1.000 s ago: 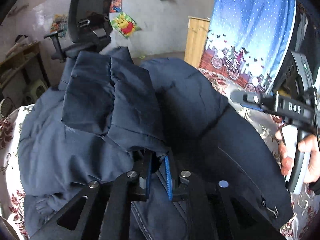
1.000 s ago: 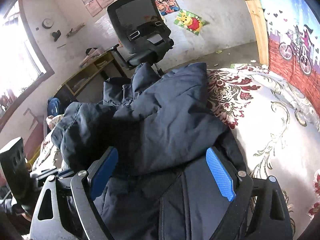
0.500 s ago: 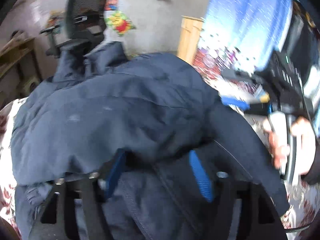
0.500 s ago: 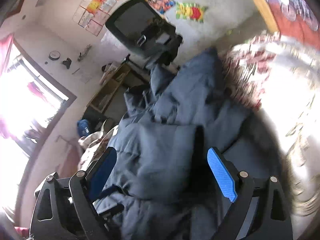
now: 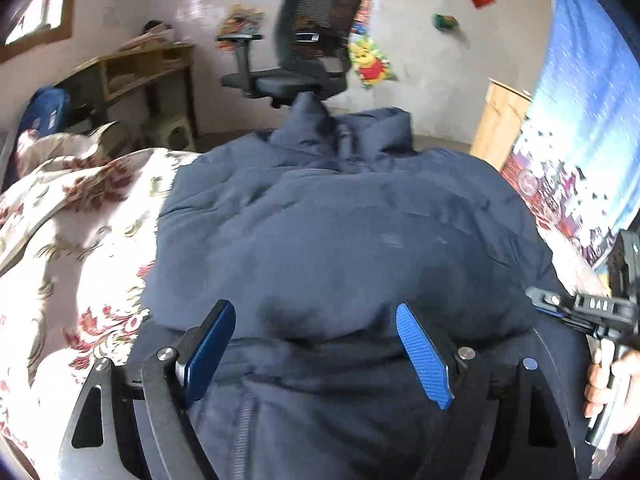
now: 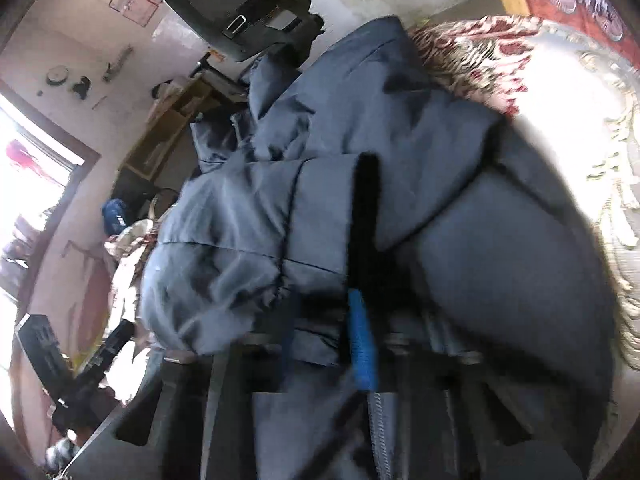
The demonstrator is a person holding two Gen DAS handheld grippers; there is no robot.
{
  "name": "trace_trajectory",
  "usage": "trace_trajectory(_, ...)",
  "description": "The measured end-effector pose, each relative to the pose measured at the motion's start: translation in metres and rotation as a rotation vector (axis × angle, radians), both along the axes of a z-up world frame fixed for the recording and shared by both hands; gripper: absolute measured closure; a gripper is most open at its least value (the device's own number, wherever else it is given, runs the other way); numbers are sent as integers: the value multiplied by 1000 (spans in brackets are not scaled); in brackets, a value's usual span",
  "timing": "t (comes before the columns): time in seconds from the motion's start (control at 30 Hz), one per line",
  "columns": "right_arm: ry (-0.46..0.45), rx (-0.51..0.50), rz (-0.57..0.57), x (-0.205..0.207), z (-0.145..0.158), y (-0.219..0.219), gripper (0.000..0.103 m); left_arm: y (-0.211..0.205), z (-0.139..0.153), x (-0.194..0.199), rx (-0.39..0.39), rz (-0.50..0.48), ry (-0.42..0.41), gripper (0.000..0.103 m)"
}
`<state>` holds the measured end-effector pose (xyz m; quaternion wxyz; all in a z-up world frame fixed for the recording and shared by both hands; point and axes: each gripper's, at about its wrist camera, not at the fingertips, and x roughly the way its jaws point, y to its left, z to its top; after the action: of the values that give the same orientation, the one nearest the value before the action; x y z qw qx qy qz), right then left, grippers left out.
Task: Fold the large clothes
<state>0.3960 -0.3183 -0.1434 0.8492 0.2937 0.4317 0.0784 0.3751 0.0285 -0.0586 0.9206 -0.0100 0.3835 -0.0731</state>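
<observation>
Left wrist view: my left gripper (image 5: pixel 320 352) stands with its jaws wide apart, and they have just been opening; the blue pads (image 5: pixel 424 356) straddle the near edge of the navy padded jacket (image 5: pixel 340 240) without pressing on it. I see the jacket lying on the floral bedspread (image 5: pixel 80 248), folded over on itself, collar pointing away toward the black office chair (image 5: pixel 308 40). At the right edge, a hand (image 5: pixel 608 388) holds the right gripper's handle beside the jacket's edge.

Right wrist view: blurred. My right gripper (image 6: pixel 324 328) has just closed; its pads (image 6: pixel 362 344) sit nearly together and a fold of the jacket (image 6: pixel 400 160) is pinched between them, near the cuff of a sleeve (image 6: pixel 224 248) folded across the body. I note bedspread (image 6: pixel 560 92) visible past the jacket on the right. The left gripper's body shows dimly at lower left.
</observation>
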Motion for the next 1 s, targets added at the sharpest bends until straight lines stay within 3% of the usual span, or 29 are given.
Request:
trace_trajectory(0.2,-155,-174,-74,3,58,-1,100,25,1,6,28,66,-7,22)
trace_trajectory(0.33,-143,-340,-99,14,72,9,100,33,-5,22,15,90,18,22)
trace_trajectory(0.4,-174,-472,-119,16,78,24,99,31,-9,31,18,90,40,22)
trace_trajectory(0.47,-220,-522,-66,19,84,39,87,29,-10,37,11,84,44,22)
trace_trajectory(0.5,-240,-520,-27,20,85,45,80,26,-11,39,11,78,40,22)
trace_trajectory(0.53,-249,-521,15,22,85,50,66,23,-11,42,16,69,33,22)
trace_trajectory(0.57,-251,-520,53,24,86,55,62,18,-12,47,27,55,25,22)
trace_trajectory(0.7,-209,-514,190,36,68,80,62,8,-22,58,53,46,44,22)
trace_trajectory(0.77,-185,-519,207,41,59,87,62,8,-29,63,47,49,70,20)
trace_trajectory(0.83,-165,-510,209,41,49,86,62,9,-38,67,42,59,97,12)
trace_trajectory(1.0,-130,-472,220,50,32,81,61,6,-53,70,78,56,119,8)
